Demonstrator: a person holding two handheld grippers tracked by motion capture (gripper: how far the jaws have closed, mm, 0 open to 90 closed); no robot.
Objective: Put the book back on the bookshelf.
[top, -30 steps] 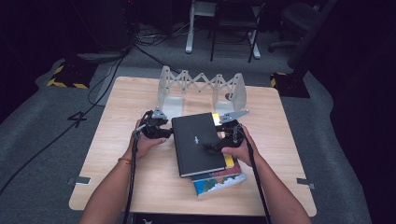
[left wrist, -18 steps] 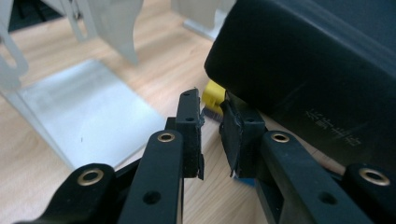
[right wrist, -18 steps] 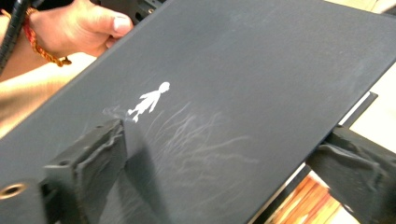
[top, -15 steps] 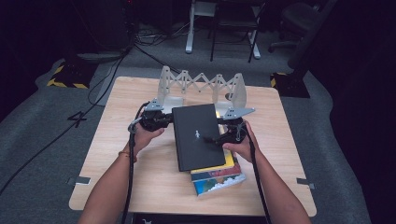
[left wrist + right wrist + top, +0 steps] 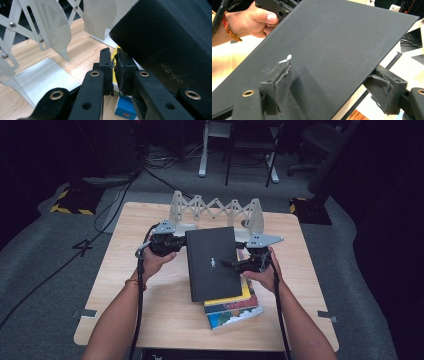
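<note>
Black book (image 5: 214,262) sits between the two grippers, tilted above the stack. Its left edge meets the left gripper (image 5: 179,244); its right part runs between the right gripper's (image 5: 235,265) jaws.

Left gripper: jaws have just been closing and stand almost together; in the left gripper view (image 5: 114,71) a thin edge seems pinched, hard to tell.

Right gripper: jaws have just been closing, one above the cover, one below; contact unclear (image 5: 329,85).

Count: one black book, two books (image 5: 231,309) beneath, one folding rack (image 5: 215,210) at the table's (image 5: 125,270) far side.
</note>
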